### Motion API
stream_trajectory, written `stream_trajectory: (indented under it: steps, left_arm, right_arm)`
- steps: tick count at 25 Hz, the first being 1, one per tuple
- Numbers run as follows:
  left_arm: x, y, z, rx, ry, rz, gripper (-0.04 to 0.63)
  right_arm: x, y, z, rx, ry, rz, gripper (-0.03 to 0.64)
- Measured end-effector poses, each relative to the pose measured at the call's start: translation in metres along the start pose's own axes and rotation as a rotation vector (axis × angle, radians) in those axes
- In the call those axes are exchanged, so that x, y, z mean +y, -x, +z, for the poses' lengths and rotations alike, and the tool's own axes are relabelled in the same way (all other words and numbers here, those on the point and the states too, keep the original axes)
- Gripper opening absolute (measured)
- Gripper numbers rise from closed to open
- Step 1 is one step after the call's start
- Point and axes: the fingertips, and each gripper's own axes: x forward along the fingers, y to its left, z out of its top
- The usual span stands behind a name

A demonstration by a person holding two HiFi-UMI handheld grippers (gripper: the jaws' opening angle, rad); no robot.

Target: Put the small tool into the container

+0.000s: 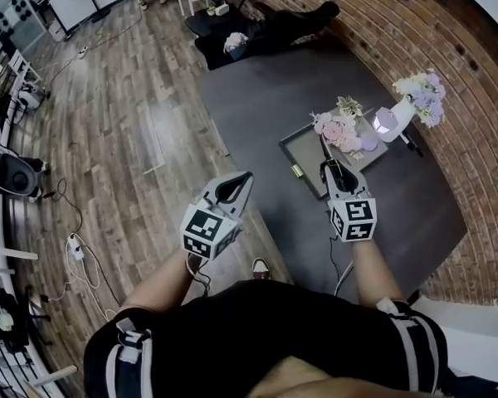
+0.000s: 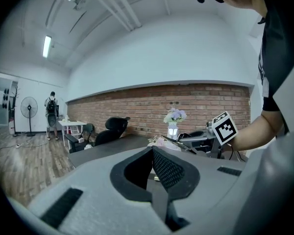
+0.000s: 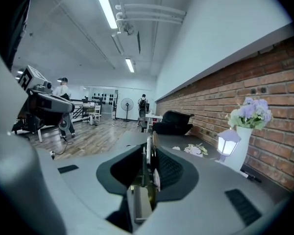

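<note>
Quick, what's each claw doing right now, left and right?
Left claw: closed, tips together, nothing between them.
Right claw: closed on the small tool.

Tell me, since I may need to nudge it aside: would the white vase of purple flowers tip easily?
The white vase looks tall and narrow under a wide bunch of flowers, so probably top-heavy and apt to tip if pushed high. It looks smooth, maybe ceramic: likely slippery and breakable.
</note>
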Motion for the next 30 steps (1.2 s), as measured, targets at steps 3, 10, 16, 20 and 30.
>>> stream_trajectory:
  steps: [3, 10, 16, 20, 30]
  left_arm:
    - [-0.001, -0.017, -0.008, 0.019, 0.005, -0.013, 0.009]
    - [0.003, -0.044, -0.026, 0.069, 0.013, -0.025, 0.009]
    - [0.008, -0.06, -0.038, 0.102, 0.017, -0.02, 0.009]
    - [0.013, -0.068, -0.049, 0.131, 0.02, -0.015, 0.009]
    - [0.02, -0.097, -0.075, 0.158, 0.06, -0.023, 0.009]
  right_arm:
    - [-0.011, -0.011, -0.011, 0.012, -0.006, -0.002, 0.089]
    - [-0.031, -0.04, -0.034, 0.043, -0.021, -0.008, 0.089]
    - [-0.037, -0.061, -0.059, 0.081, -0.034, 0.011, 0.089]
    - [-0.036, -0.074, -0.077, 0.103, -0.041, 0.029, 0.089]
    - [-0.033, -0.1, -0.103, 0.136, 0.023, 0.059, 0.088]
